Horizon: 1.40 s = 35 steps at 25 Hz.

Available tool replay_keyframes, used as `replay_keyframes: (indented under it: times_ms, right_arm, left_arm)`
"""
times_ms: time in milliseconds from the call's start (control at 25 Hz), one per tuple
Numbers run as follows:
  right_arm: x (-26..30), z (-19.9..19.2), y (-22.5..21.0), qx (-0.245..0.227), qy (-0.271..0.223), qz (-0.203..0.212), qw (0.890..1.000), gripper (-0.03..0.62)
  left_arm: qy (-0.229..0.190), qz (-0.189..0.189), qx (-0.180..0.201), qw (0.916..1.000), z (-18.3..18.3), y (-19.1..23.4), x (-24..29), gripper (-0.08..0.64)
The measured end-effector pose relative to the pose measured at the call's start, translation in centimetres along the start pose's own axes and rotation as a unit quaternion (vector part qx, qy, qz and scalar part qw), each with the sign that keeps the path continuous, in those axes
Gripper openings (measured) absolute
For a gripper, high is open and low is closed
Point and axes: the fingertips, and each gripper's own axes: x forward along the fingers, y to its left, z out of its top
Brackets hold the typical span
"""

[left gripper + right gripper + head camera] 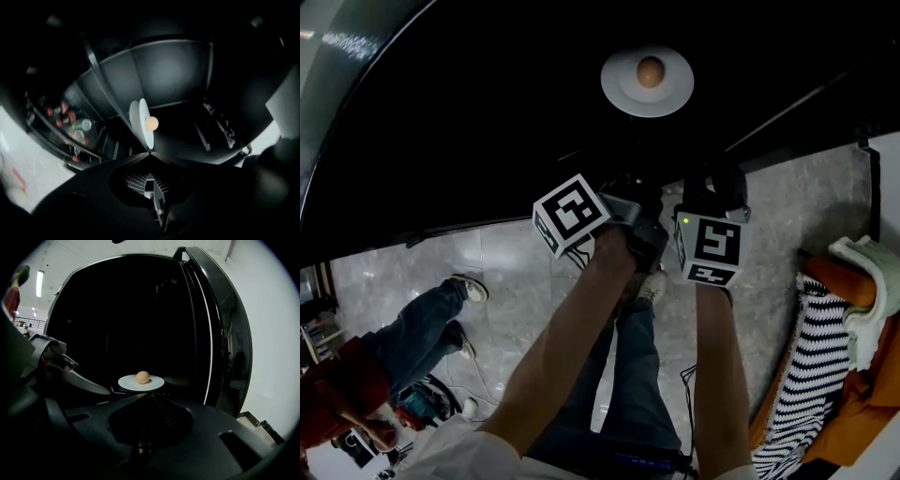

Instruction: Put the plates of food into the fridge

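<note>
Clearing both tools out of the fridge [117,310] looks like the step in hand, since the white plate [621,92] with its brown egg [650,71] sits flat on a dark shelf deep inside, at the far end of the scene. This plate's part of the job seems done.

The left gripper [639,199] has its fingers pressed together at the tips with nothing between them. The right gripper [719,187] is the same, tips meeting on no load. Both hang side by side at the near edge of the opening, apart from the plate. From the left gripper view the plate's rim lines up just past the tips, but the head view shows a clear gap.

To do this well, I would draw both tools back along their own line rather than sweep them sideways. A sideways swing risks clipping the open fridge door [220,333], which stands close on the right.

The egg is round and loose on a shallow plate, so any knock to the shelf could set it rolling. Keep the fingertips above shelf level while pulling back, and shut the door gently.
</note>
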Motion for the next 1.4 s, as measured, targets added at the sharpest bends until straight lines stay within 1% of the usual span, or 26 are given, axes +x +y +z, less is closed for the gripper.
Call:
replay_keyframes:
  times_ms: [80,120,200,240,360,400,440,520,640,680,720,800,840,880,920,960,1000,1040,1080,1120,1160,1240,1320,1400]
  right_arm:
    - [-0.4,0.0,0.0,-0.003,0.0,0.0,1.0,0.009]
    - [-0.6,-0.1,-0.1,-0.002,-0.001,-0.001,1.0,0.009]
    - [-0.9,-0.3,-0.6,0.001,-0.002,-0.004,1.0,0.009]
    - [-1.0,-0.3,-0.7,0.003,-0.002,-0.006,1.0,0.009]
    - [-1.5,-0.3,-0.8,-0.005,-0.001,-0.006,1.0,0.009]
    - [-1.7,-0.3,-0.7,-0.008,0.0,-0.006,1.0,0.009]
    - [-1.9,-0.3,-0.7,-0.009,0.0,-0.006,1.0,0.009]
    - [-2.3,-0.1,-0.8,-0.01,-0.001,-0.007,1.0,0.009]
    - [-2.8,0.2,-1.1,0.001,-0.01,-0.006,1.0,0.009]
    - [-2.9,0.3,-1.2,0.008,-0.015,-0.004,1.0,0.009]
    - [-3.1,0.4,-1.2,0.012,-0.018,-0.002,1.0,0.009]
    - [-3.3,0.5,-1.3,0.018,-0.022,0.0,1.0,0.009]
    - [-3.4,0.5,-1.3,0.019,-0.022,0.001,1.0,0.009]
    - [-3.5,0.5,-1.3,0.02,-0.022,0.001,1.0,0.009]
    - [-3.5,0.4,-1.2,0.021,-0.021,0.001,1.0,0.009]
    - [-3.6,0.3,-1.2,0.021,-0.019,0.0,1.0,0.009]
    - [-3.7,0.1,-1.2,0.02,-0.018,0.0,1.0,0.009]
    - [-3.8,-0.1,-1.2,0.02,-0.016,0.0,1.0,0.009]
    - [-3.8,-0.2,-1.2,0.02,-0.014,0.0,1.0,0.009]
    - [-4.0,-0.2,-1.3,0.022,-0.012,0.001,1.0,0.009]
    - [-4.1,-0.2,-1.3,0.023,-0.011,0.001,1.0,0.009]
    - [-4.6,-0.1,-1.3,0.022,-0.01,0.002,1.0,0.009]
    - [-5.3,0.2,-1.4,0.021,-0.01,0.001,1.0,0.009]
    - [-6.0,0.6,-1.5,0.023,-0.011,-0.005,1.0,0.009]
  left_arm:
    - [0.001,0.012,0.052,0.9986,0.3,-0.3,-0.3,0.006]
    - [0.003,0.023,0.09,0.9957,0.5,-0.5,-0.3,0.006]
    - [0.015,0.048,0.171,0.9839,0.4,-0.6,-0.4,0.006]
    - [0.023,0.055,0.201,0.9778,0.3,-0.7,-0.5,0.006]
    - [0.054,0.052,0.26,0.9628,-0.7,-1.1,-0.4,0.006]
    - [0.063,0.05,0.287,0.9545,-1.1,-1.3,-0.5,0.006]
    - [0.07,0.05,0.32,0.9435,-1.3,-1.5,-0.5,0.006]
    - [0.074,0.052,0.388,0.9172,-1.5,-2.0,-0.4,0.006]
    - [0.064,0.048,0.473,0.8776,-1.8,-2.8,-0.4,0.006]
    - [0.06,0.046,0.499,0.8632,-1.9,-3.1,-0.4,0.006]
    - [0.056,0.044,0.527,0.8469,-2.1,-3.4,-0.3,0.006]
    - [0.048,0.039,0.582,0.8106,-2.4,-4.0,-0.2,0.006]
    - [0.043,0.036,0.606,0.7934,-2.6,-4.3,-0.2,0.005]
    - [0.037,0.035,0.626,0.778,-2.6,-4.5,-0.1,0.006]
    - [0.032,0.036,0.643,0.7647,-2.6,-4.6,-0.1,0.006]
    - [0.027,0.037,0.656,0.7538,-2.6,-4.7,-0.1,0.006]
    - [0.022,0.035,0.666,0.7452,-2.6,-4.8,-0.2,0.006]
    - [0.019,0.029,0.673,0.7386,-2.6,-5.1,-0.3,0.006]
    - [0.017,0.02,0.679,0.7338,-2.7,-5.4,-0.4,0.006]
    - [0.017,0.009,0.682,0.731,-2.9,-5.9,-0.6,0.006]
    - [0.018,-0.002,0.683,0.7304,-3.1,-6.3,-0.7,0.006]
    - [0.021,-0.016,0.678,0.7344,-3.4,-7.1,-0.8,0.006]
    - [0.015,-0.019,0.671,0.7411,-3.3,-7.6,-0.9,0.006]
    - [0.011,-0.02,0.661,0.7497,-3.1,-8.1,-1.3,0.006]
